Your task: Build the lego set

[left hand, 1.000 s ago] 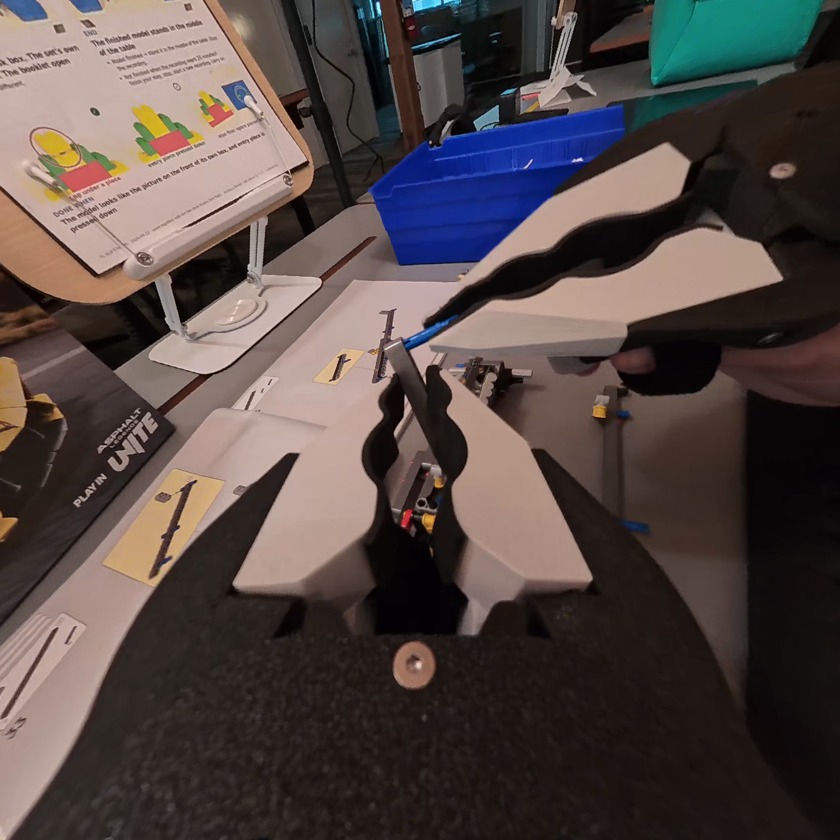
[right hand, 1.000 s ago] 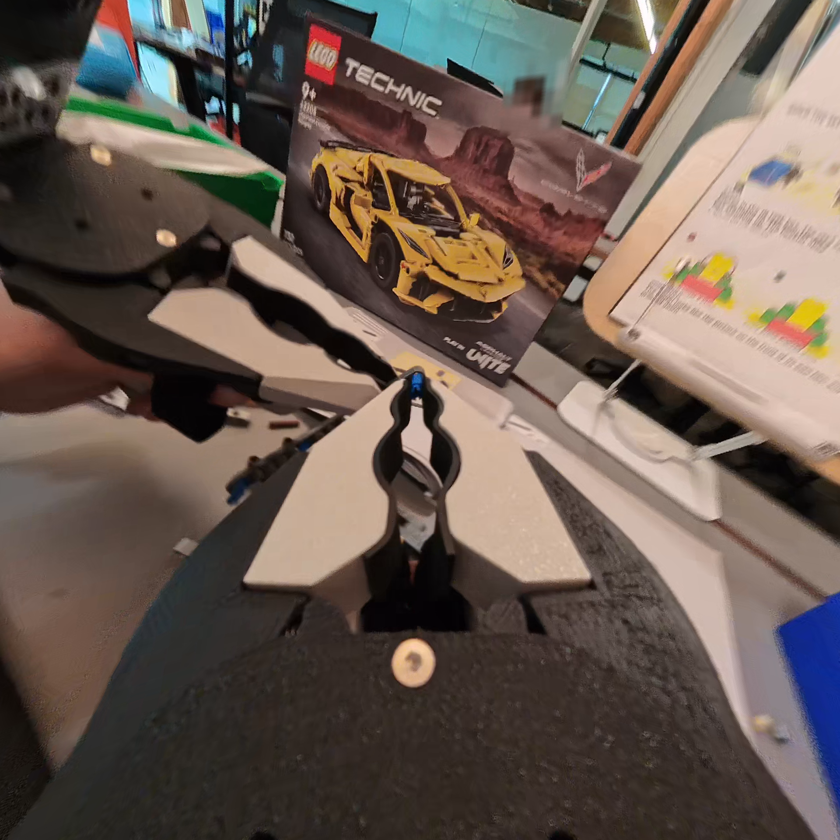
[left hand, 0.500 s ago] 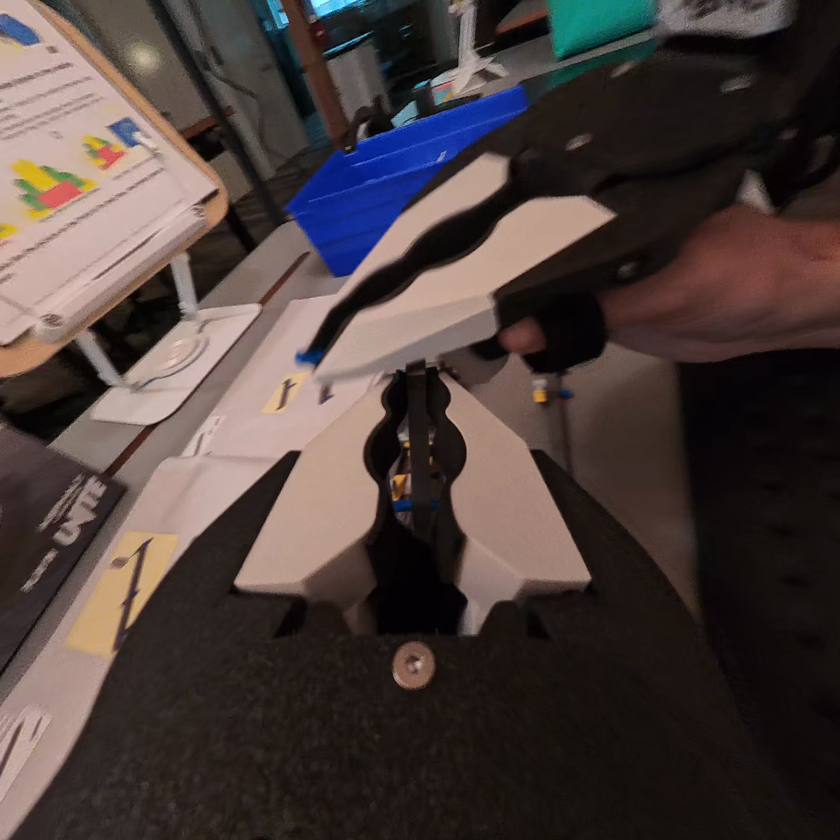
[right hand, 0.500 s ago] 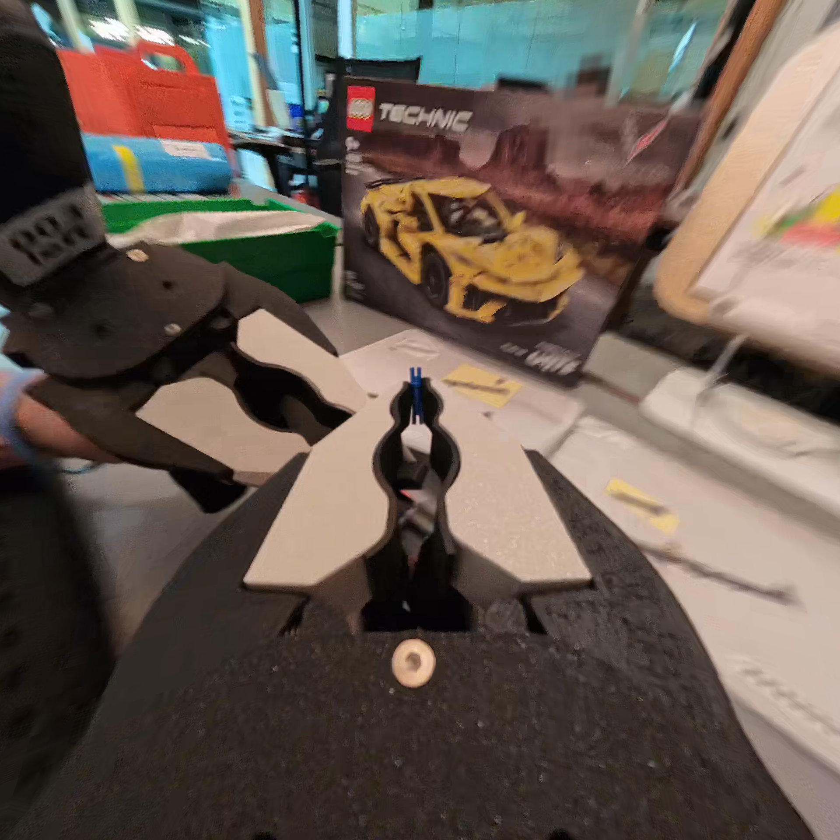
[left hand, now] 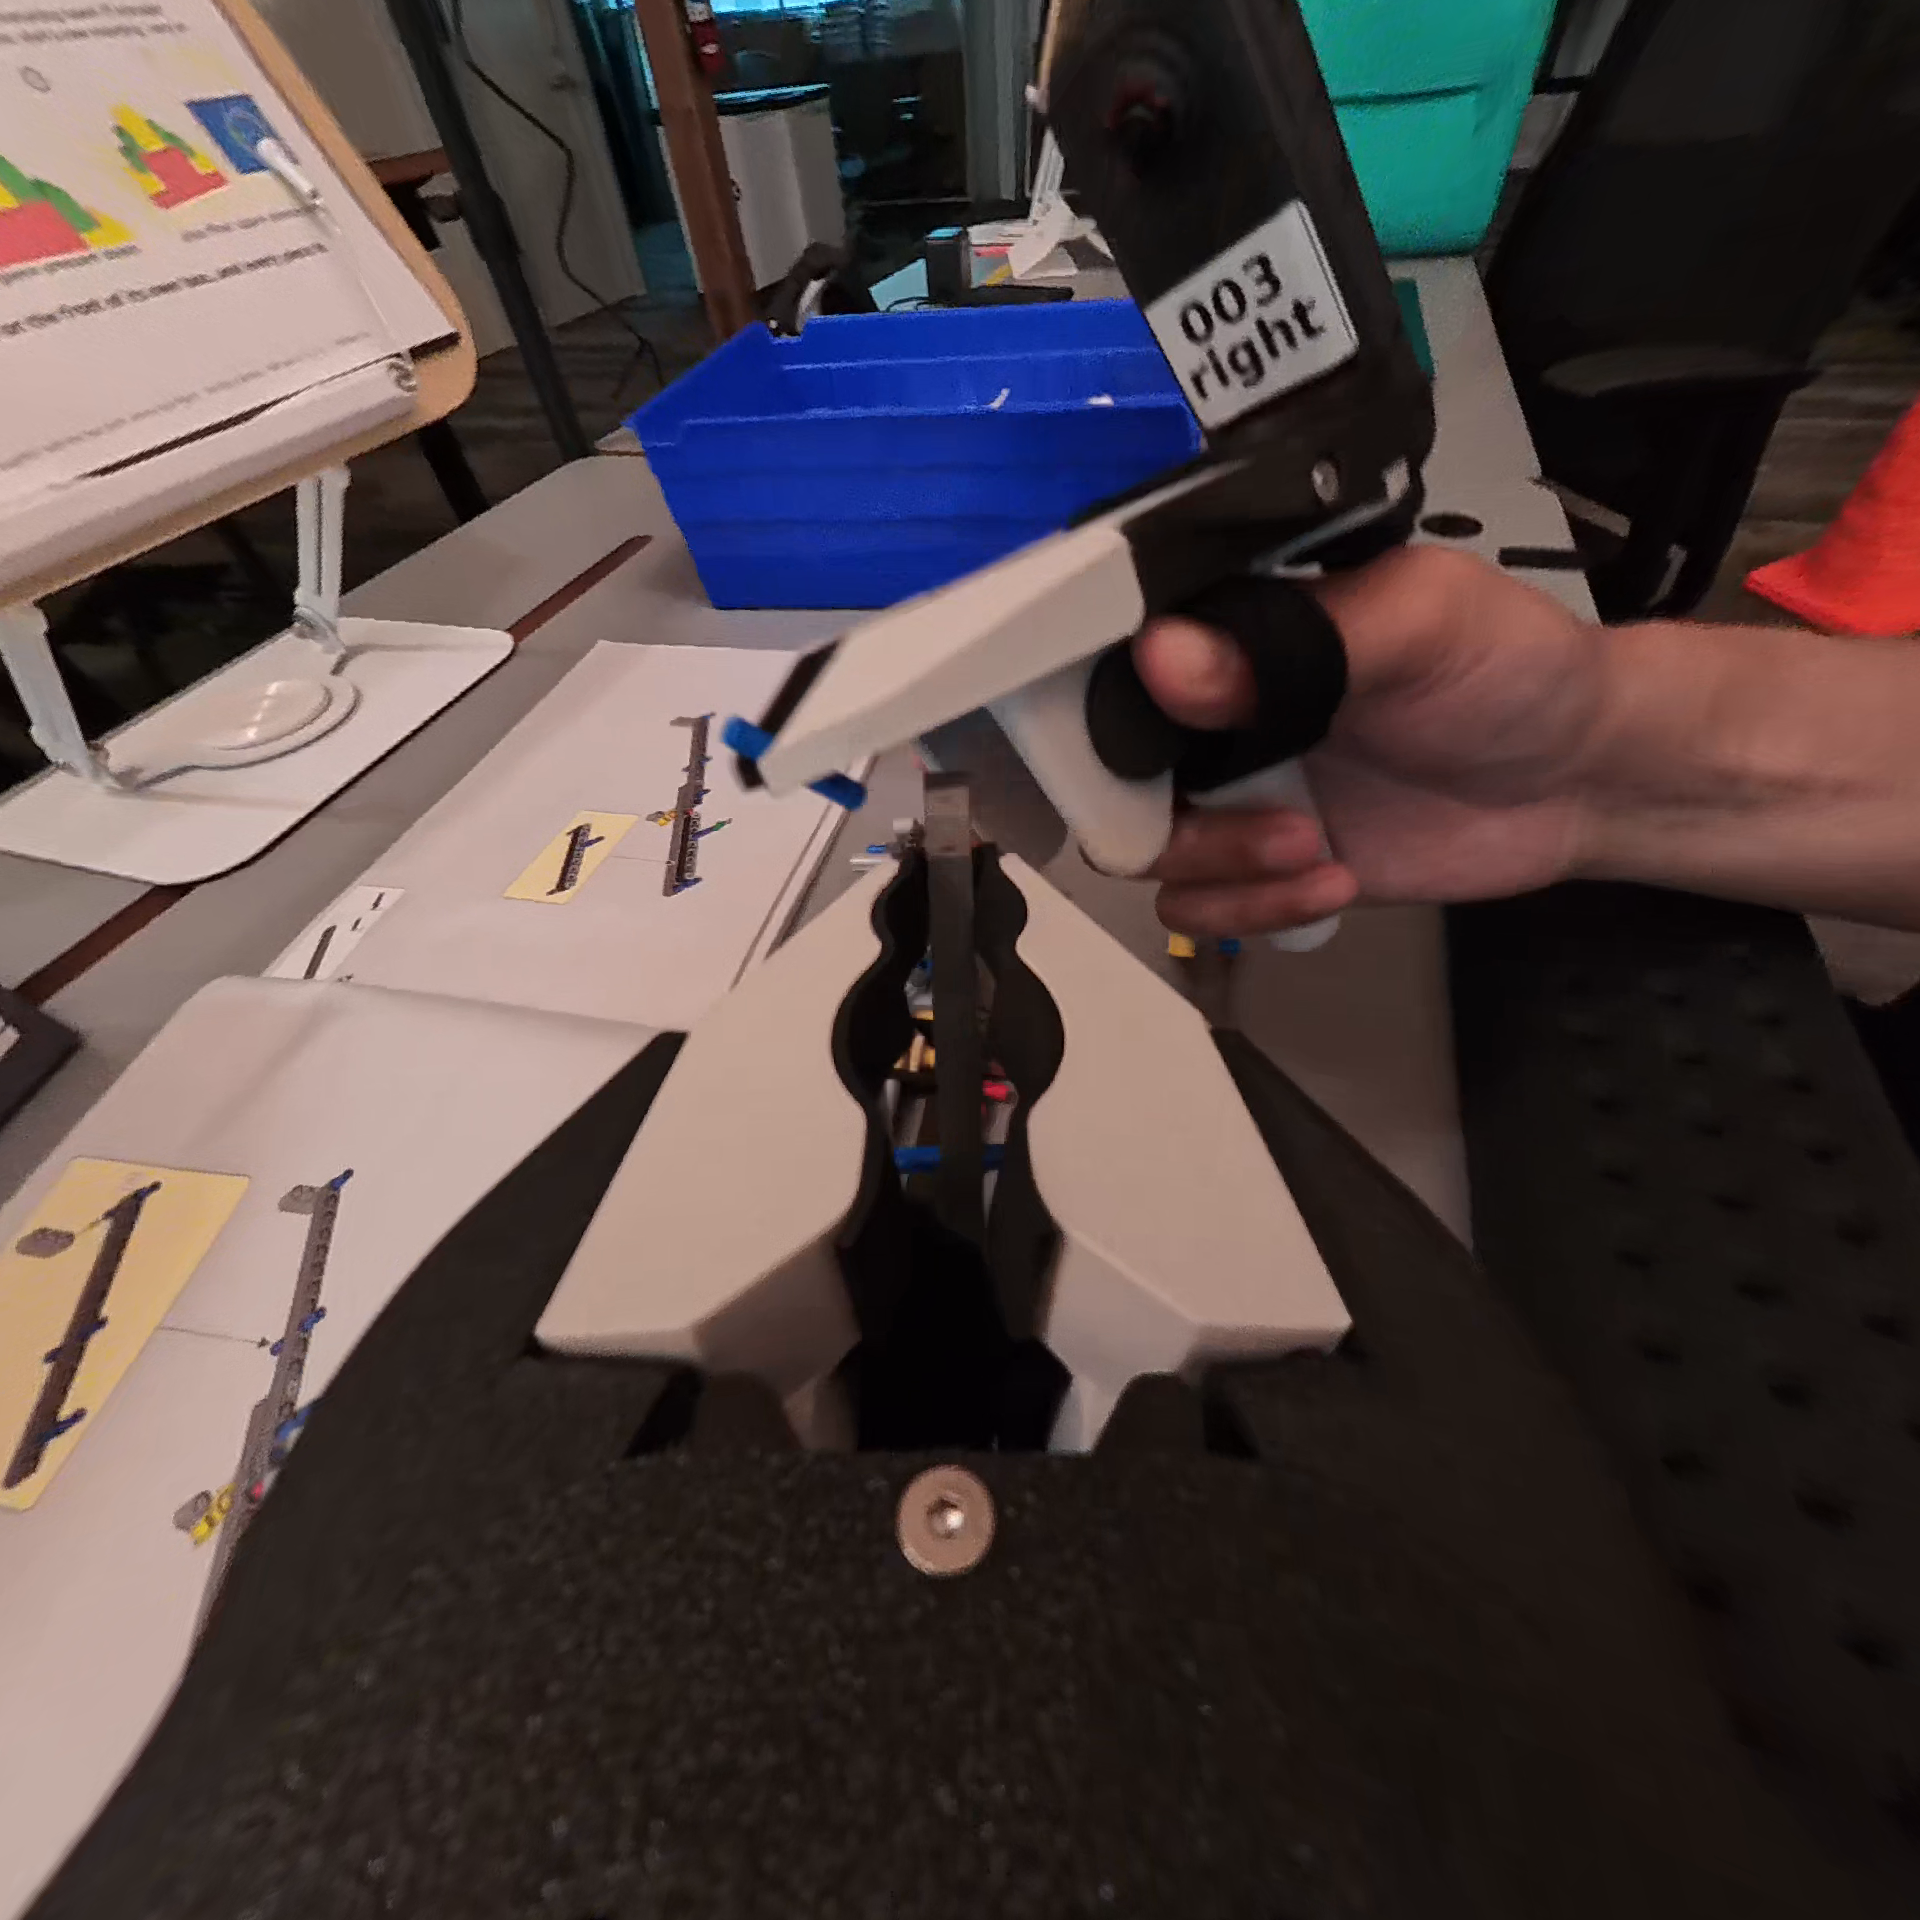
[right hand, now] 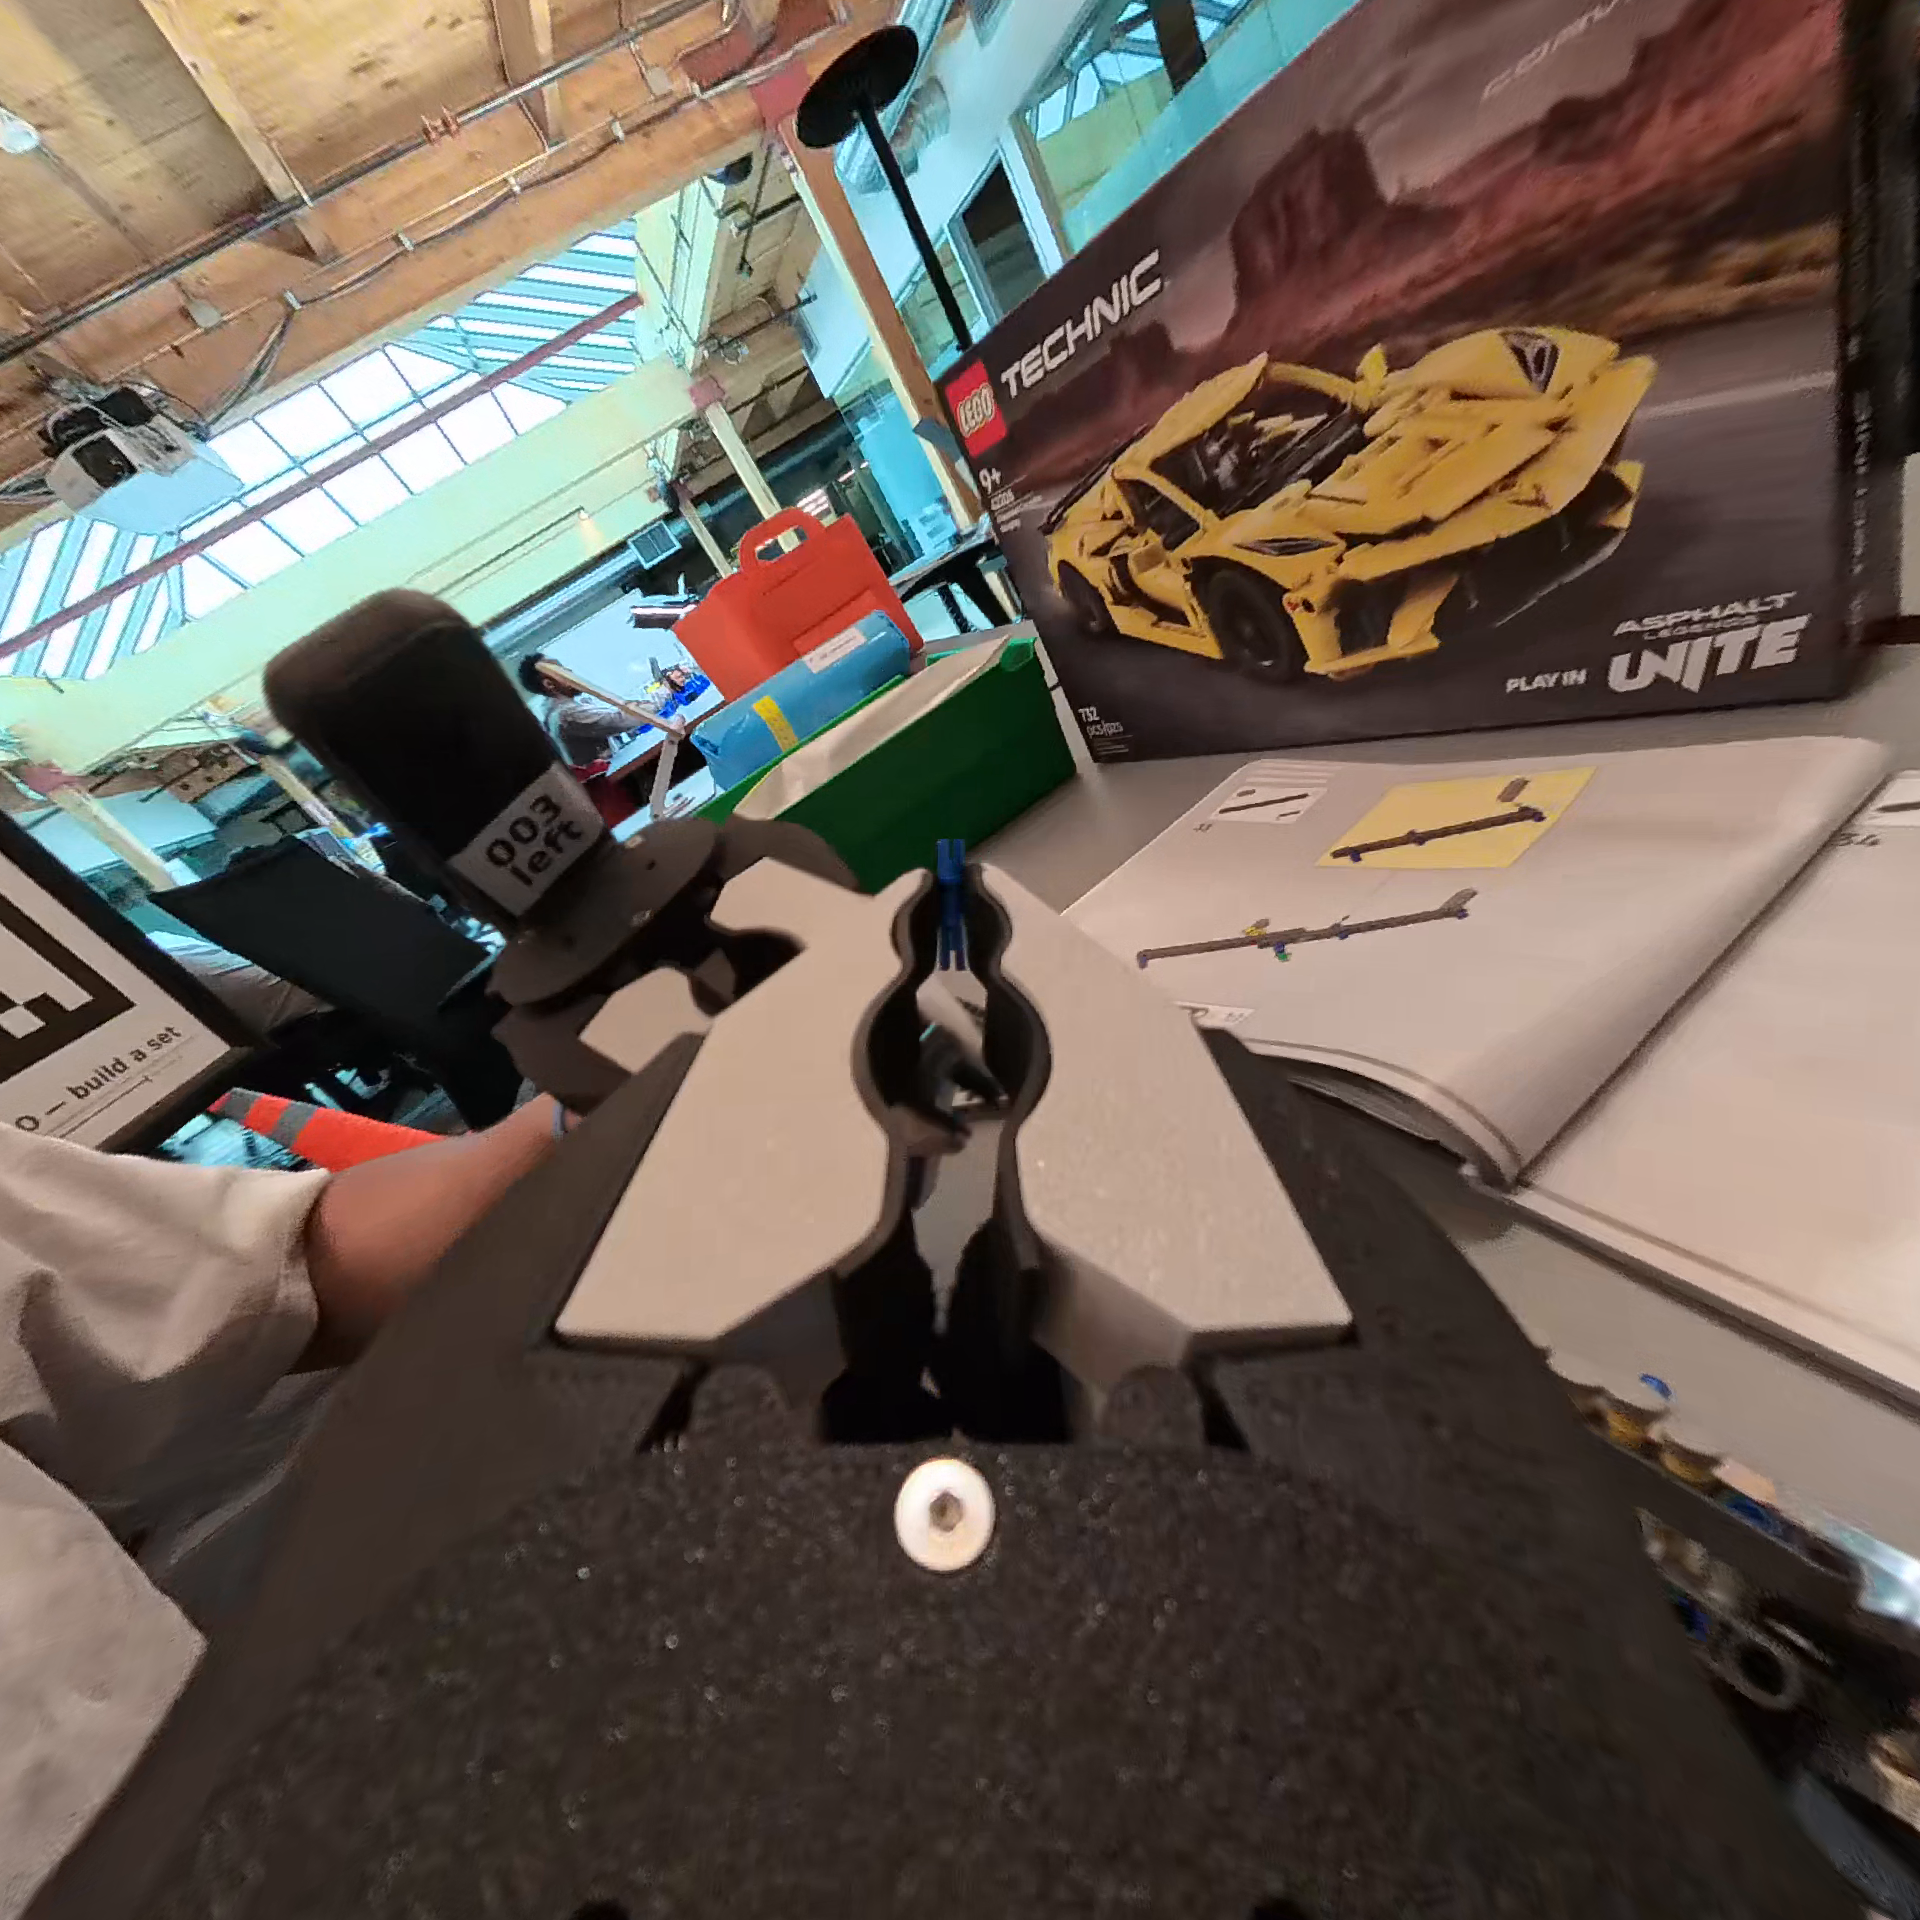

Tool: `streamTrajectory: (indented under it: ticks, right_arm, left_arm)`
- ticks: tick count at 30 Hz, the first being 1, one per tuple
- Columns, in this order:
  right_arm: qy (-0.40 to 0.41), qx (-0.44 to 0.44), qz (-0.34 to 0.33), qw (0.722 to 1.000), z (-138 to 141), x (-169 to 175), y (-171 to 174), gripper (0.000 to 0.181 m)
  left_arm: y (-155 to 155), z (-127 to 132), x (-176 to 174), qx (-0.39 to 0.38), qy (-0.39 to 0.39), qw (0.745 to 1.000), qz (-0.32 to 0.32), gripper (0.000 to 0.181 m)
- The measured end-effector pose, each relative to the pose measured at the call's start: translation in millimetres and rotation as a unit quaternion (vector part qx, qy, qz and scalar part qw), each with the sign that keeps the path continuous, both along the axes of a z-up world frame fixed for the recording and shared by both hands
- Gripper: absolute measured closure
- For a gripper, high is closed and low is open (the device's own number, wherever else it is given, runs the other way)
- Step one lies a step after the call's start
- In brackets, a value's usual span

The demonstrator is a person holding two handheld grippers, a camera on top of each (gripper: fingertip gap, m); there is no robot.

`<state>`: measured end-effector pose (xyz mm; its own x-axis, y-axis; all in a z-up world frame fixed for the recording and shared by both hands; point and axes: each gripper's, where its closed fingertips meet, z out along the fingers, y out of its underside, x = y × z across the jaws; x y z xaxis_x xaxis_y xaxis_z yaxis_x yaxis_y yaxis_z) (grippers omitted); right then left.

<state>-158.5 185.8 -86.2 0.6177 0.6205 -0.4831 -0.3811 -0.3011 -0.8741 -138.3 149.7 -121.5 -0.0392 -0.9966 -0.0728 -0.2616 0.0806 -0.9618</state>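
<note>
Lego build barely begun: one long dark beam (left hand: 951, 997) in hand, one blue pin (right hand: 949, 902) about to go in

At 9 o'clock the instruction booklet (left hand: 582, 914) lies open on the bench (left hand: 1340, 1049); the left gripper (left hand: 951, 883) is clenched on the upright beam, which already carries pins; at 1 o'clock the right gripper (left hand: 769, 743) pinches the blue pin. Since a second ago the right gripper has rolled over and the pin sits just beside the beam's top, uninserted; loose parts wait

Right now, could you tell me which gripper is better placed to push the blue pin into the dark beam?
Right, probably. The right gripper already pinches the blue pin just above the dark beam, which the left gripper holds upright.
</note>
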Motion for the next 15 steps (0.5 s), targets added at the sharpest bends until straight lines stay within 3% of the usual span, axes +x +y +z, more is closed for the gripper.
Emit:
streamTrajectory:
  ticks: [8,13,15]
  right_arm:
    - [-0.003,0.000,-0.009,1.000,-3,1,1,0.179]
    - [0.009,-0.019,0.003,1.000,-6,0,6,0.179]
    - [0.004,-0.020,0.004,1.000,-7,-1,7,0.179]
  left_arm:
    - [24,4,-8,-0.057,-0.013,0.998,0.039,0.174]
    - [7,1,-3,-0.006,0.001,1.000,0.009,0.174]
    - [12,2,-4,-0.004,-0.001,1.000,0.024,0.174]
